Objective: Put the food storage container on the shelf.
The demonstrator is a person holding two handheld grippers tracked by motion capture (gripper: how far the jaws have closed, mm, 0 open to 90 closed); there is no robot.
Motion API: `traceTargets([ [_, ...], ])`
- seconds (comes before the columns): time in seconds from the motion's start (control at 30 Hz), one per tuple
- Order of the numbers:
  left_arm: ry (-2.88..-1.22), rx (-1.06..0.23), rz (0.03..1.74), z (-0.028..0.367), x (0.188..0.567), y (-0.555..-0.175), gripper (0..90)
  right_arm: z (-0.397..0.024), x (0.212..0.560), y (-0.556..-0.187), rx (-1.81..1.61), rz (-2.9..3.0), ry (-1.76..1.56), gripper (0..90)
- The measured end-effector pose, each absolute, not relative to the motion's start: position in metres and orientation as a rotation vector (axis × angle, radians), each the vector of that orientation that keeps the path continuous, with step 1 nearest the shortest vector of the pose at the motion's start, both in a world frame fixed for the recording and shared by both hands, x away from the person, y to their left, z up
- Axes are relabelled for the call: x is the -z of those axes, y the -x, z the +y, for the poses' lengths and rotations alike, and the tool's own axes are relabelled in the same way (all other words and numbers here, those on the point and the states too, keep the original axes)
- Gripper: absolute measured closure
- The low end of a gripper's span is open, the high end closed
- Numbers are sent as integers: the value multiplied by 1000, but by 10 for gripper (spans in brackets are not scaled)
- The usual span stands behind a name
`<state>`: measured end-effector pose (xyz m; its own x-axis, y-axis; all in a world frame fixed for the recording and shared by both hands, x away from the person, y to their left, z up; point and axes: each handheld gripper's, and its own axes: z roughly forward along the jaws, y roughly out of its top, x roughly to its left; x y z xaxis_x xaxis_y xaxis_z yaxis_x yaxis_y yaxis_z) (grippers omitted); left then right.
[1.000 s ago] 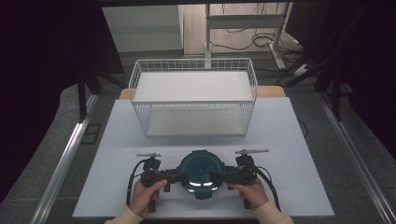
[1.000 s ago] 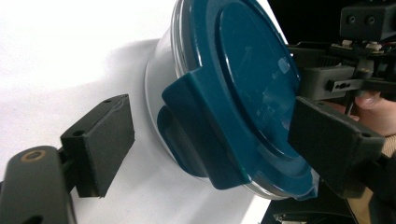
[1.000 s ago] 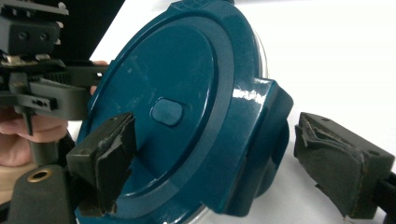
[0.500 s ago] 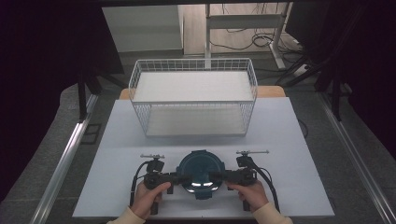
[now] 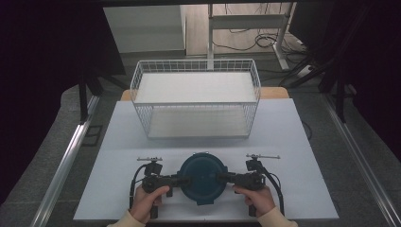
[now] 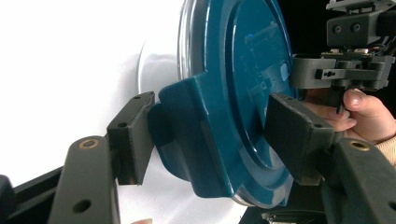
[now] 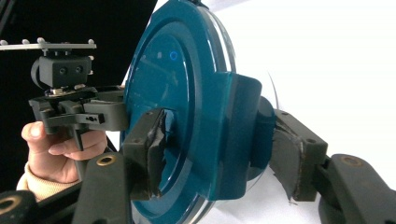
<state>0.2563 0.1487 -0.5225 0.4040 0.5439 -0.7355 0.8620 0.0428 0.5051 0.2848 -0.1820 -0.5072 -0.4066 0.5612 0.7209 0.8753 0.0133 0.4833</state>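
Here, at the near edge of the table (image 5: 302, 142), both grippers flank a round teal lid (image 5: 203, 177). The left gripper (image 6: 210, 140) and the right gripper (image 7: 219, 154) have just been closing, each now pinching a side tab. Uneven lifting could tilt the lid and slip it free before it reaches the wire basket (image 5: 196, 101) beyond.

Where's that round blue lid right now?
In the high view the blue lid lies on the white table near its front edge, between the left gripper and right gripper, before the wire basket.
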Motion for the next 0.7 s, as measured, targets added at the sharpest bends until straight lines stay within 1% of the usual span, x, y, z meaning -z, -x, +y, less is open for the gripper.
traceTargets([
  [0.3, -1613, 324, 1256, 153, 514, -252, 405, -181, 502, -281, 1400, -2003, 1432, 445],
  [0.57, -1613, 252, 1215, 158, 501, -247, 418, -177, 496, -277, 1449, -2056, 1364, 450],
  [0.7, -1620, 238, 1197, 159, 497, -245, 422, -177, 491, -275, 1476, -2074, 1338, 450],
])
